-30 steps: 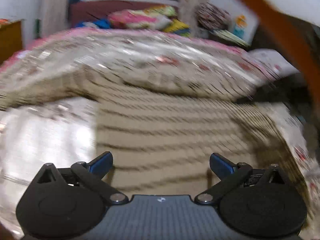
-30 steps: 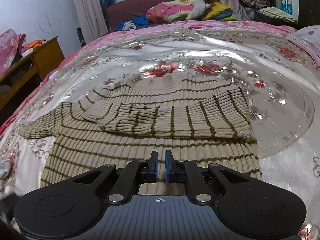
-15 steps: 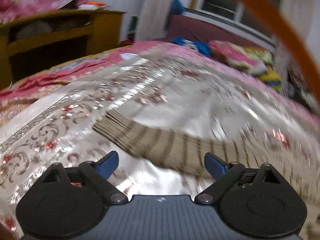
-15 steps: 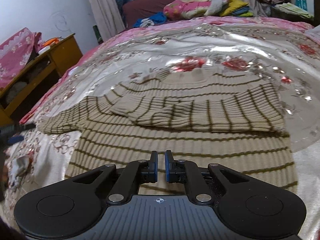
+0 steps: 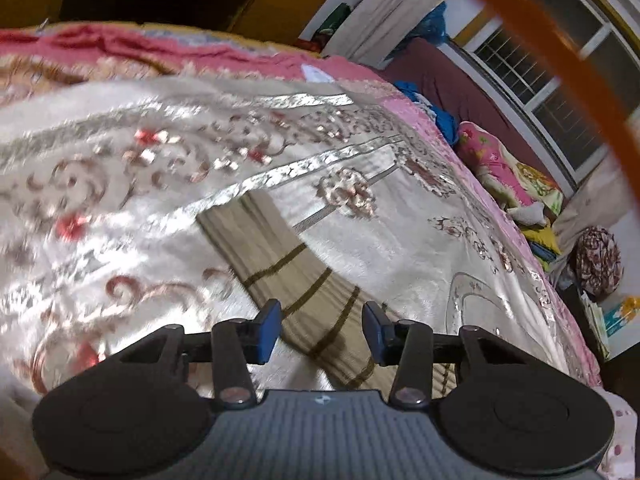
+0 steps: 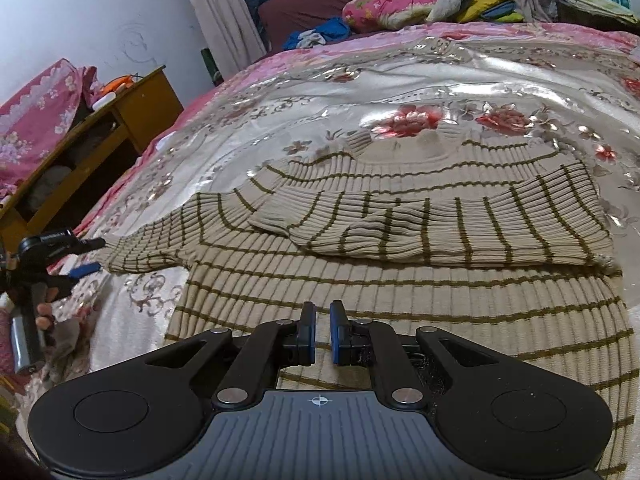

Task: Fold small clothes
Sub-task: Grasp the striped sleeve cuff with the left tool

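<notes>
A beige sweater with brown stripes (image 6: 400, 288) lies flat on the bed. Its right sleeve (image 6: 460, 232) is folded across the chest. Its left sleeve (image 6: 160, 244) stretches out to the left, and in the left wrist view the same sleeve (image 5: 288, 276) runs between my fingers. My left gripper (image 5: 322, 326) is open and straddles this sleeve near the cuff end; it also shows at the left edge of the right wrist view (image 6: 86, 256). My right gripper (image 6: 322, 334) is shut and empty, over the sweater's lower hem.
The bed has a shiny floral cover (image 6: 400, 80) with pink edges. A wooden cabinet (image 6: 120, 120) stands to the left of the bed. Pillows and piled clothes (image 6: 400, 4) lie at the far end under a window.
My left gripper has swung left from the sweater's body to the outstretched sleeve and narrowed its jaws around it. The right gripper has stayed shut and shifted slightly.
</notes>
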